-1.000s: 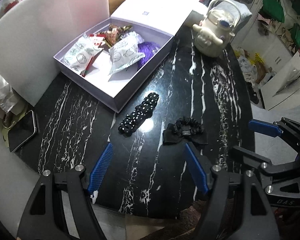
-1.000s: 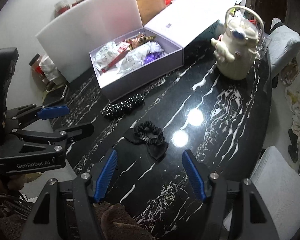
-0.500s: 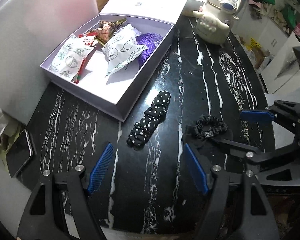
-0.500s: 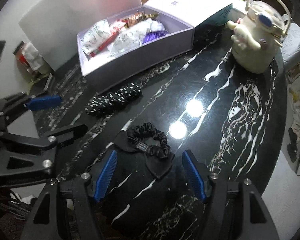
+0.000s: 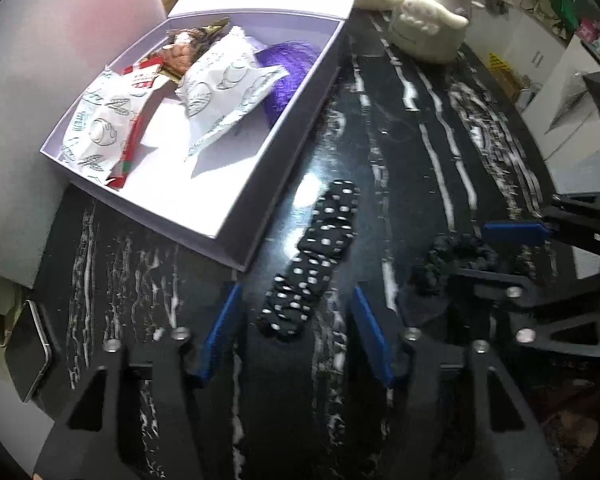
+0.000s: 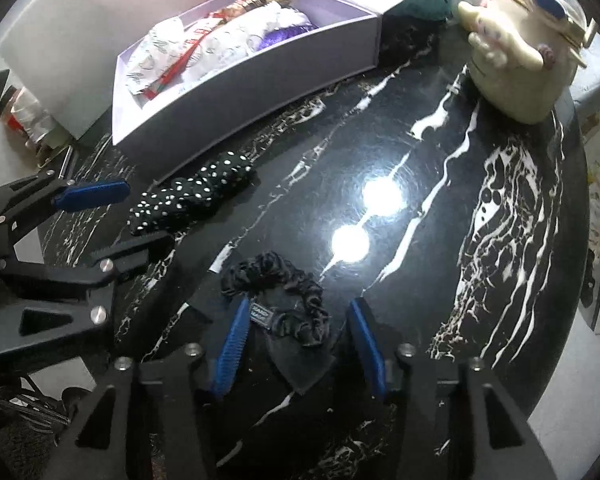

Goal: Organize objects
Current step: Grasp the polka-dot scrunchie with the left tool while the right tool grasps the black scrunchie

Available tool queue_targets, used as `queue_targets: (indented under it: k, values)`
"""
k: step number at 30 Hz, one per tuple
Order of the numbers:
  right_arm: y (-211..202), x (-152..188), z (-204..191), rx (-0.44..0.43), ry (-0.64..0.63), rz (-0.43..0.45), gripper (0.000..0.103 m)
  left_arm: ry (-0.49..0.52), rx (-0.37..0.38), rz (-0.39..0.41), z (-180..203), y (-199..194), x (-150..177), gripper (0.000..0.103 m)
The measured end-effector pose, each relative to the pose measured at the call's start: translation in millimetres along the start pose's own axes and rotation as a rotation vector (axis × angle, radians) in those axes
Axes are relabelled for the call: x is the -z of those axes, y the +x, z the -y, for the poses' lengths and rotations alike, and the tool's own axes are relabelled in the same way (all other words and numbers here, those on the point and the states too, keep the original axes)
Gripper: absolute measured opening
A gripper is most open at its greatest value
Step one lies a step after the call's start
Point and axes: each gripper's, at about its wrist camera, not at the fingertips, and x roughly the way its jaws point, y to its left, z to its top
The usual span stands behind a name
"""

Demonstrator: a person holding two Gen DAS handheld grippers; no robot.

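Observation:
A black scrunchie with white dots lies on the black marble table, just in front of an open white box. Its near end sits between the blue pads of my left gripper, whose jaws are closing with gaps still showing on both sides. In the right wrist view, a plain black scrunchie with a bow lies between the pads of my right gripper. Those jaws are closing too, with the right pad still clear of the fabric. Both grippers point steeply down, side by side.
The box holds snack packets and a purple item, and its lid lies open behind it. A cream character-shaped jar stands at the far right. A phone lies at the table's left edge. A white board leans behind the box.
Both grippers have come down toward the table and narrowed their jaws. Each scrunchie now lies between a pair of pads instead of ahead of them.

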Motion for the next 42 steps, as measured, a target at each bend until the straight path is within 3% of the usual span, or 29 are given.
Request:
queue_targets:
  k: [7, 22, 32, 39, 42]
  values:
    - [-1.4, 0.8, 5.5, -0.039, 0.028, 0.021, 0.030, 0.021, 0.022, -0.020, 1.5, 13.4, -0.5, 0.027]
    - [-18.8, 29.6, 33.4, 0.017, 0.144, 0.033, 0.028, 0.079, 0.119, -0.049, 22.4, 7.3, 18.9, 0.022]
    - [-22.5, 54.2, 38.6, 0.008, 0.176, -0.013, 0.029, 0.108, 0.133, -0.069, 34.5, -9.2, 46.2, 0.023]
    - [-24.9, 65.3, 33.7, -0.020, 0.153, -0.003, 0.049, 0.102, 0.118, -0.035, 41.4, -5.9, 41.2, 0.048]
    - [-26.4, 70.6, 28.3, 0.010, 0.136, -0.001, 0.049, 0.117, 0.105, -0.011, 45.2, -4.4, 40.0, 0.049]
